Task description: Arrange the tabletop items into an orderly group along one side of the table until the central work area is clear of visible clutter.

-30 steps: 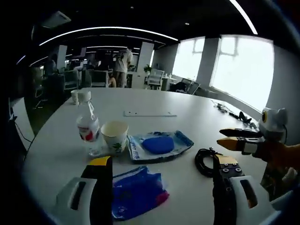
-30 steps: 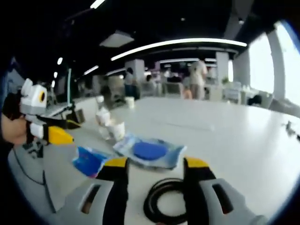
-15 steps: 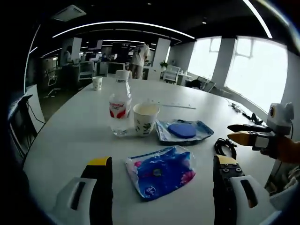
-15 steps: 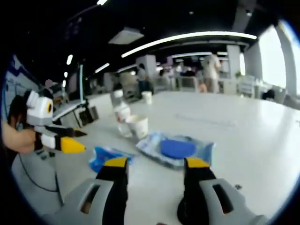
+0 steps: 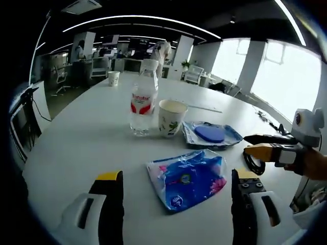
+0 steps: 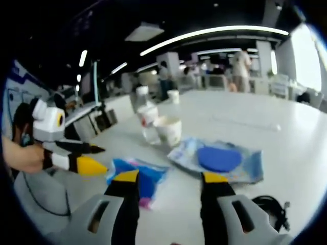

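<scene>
A blue printed packet lies flat on the white table, just ahead of my left gripper, which is open and holds nothing. Behind the packet stand a water bottle and a paper cup, side by side. A clear packet with a blue round pad lies right of the cup. A black cable coil lies by the right gripper. In the right gripper view my right gripper is open, with the blue packet partly behind its left jaw and the cable coil at lower right.
A second paper cup stands far back on the table, and a thin pale strip lies beyond the clear packet. The left gripper, held in a hand, reaches in from the left of the right gripper view. Office desks and people stand beyond.
Both cameras moved. The blue packet now sits centred ahead of my left jaws. The cable coil has passed from between my right jaws to the lower right. Table items kept their places.
</scene>
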Available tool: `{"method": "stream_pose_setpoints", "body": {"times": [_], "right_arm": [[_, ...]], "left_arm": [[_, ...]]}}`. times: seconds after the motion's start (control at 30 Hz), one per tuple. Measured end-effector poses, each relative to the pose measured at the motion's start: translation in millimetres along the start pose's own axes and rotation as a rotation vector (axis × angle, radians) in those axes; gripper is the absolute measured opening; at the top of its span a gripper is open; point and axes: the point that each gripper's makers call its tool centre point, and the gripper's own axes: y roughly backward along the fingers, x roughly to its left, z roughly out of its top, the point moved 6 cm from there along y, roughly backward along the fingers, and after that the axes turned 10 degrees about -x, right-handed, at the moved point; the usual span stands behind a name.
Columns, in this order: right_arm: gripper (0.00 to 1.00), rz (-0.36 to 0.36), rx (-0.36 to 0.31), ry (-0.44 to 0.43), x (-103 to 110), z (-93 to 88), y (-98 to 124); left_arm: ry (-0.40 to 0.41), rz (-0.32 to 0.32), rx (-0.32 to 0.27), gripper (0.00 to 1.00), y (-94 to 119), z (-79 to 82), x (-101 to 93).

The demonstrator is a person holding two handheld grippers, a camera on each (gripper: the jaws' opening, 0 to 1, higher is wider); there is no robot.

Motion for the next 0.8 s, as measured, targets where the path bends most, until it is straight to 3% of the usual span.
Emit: {"method": "stream_pose_setpoints", "body": {"times": [0.17, 0.8], "right_arm": [[0.43, 0.016, 0.042, -0.009, 6.0, -11.5, -11.3], [0.43, 0.028, 0.086, -0.038, 8.3, -24.2, -25.9]], "left_arm": [[0.018, 0.007, 0.021, 0.85, -3.7, -7.3, 1.3], [0.035, 0.012, 0.056, 0.82, -12.2, -17.7, 3.5]]}}
